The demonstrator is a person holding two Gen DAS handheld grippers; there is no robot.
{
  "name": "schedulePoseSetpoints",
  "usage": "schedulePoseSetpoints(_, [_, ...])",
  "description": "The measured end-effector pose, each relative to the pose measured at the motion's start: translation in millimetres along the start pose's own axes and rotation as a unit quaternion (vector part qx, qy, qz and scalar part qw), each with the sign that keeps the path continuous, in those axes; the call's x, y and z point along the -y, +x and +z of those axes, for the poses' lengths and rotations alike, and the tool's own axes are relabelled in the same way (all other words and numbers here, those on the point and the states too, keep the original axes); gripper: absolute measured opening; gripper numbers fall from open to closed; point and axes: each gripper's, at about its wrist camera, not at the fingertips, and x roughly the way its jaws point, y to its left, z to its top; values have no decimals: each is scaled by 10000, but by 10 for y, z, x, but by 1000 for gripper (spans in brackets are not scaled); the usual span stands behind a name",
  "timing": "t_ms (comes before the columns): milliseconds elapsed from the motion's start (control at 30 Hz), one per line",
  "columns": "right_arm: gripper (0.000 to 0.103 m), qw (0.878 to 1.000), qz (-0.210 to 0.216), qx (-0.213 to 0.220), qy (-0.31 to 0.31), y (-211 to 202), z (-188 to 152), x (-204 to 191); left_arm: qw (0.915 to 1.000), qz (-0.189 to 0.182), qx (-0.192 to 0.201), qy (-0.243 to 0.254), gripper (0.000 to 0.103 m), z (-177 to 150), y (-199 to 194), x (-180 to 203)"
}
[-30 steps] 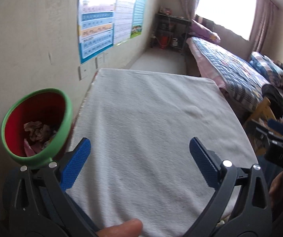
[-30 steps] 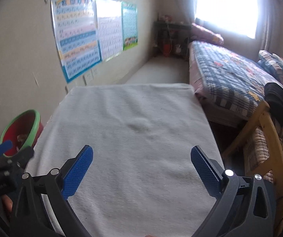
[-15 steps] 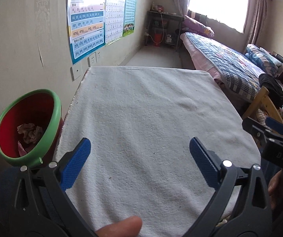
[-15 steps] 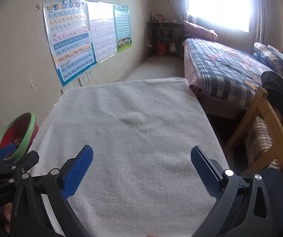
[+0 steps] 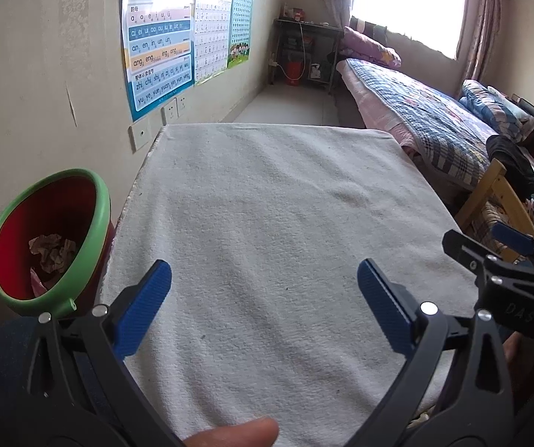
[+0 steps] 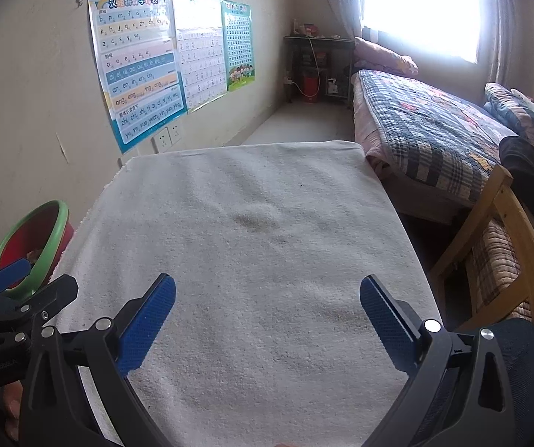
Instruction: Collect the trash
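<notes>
A red bin with a green rim [image 5: 49, 238] stands at the table's left edge by the wall, with crumpled paper trash [image 5: 52, 251] inside; it also shows in the right wrist view [image 6: 34, 240]. My left gripper [image 5: 265, 298] is open and empty above the near part of the white cloth-covered table [image 5: 267, 201]. My right gripper [image 6: 267, 311] is open and empty over the same table [image 6: 252, 223]. The right gripper shows at the left view's right edge [image 5: 505, 260]; the left gripper shows at the right view's left edge [image 6: 9, 290].
A wall with posters [image 5: 158, 37] and sockets runs along the left. A bed with a plaid quilt [image 6: 427, 130] lies to the right. A wooden chair [image 6: 505, 246] stands by the table's right side. A dark shelf [image 6: 319, 67] stands at the back.
Both views have pulled back and tilted up a little, showing more of the wall and room. Both grippers stay open and empty. The bin sits lower left in the left view.
</notes>
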Motion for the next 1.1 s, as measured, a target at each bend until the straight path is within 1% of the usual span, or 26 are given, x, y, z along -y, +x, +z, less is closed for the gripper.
schedulePoseSetpoints(433, [96,10000,-50,5,21,5,1,21,10000,2,19,53,98,-8,-9,26])
schedulePoseSetpoints(1000, [96,10000,-66,-22,27,23,-6,37,10000,22,-15,-5,98,-4,7,11])
schedulePoseSetpoints(1100, [96,10000,-72,-38,23,32,-11,39,9999,-44,107,-33,98,-7,-25,4])
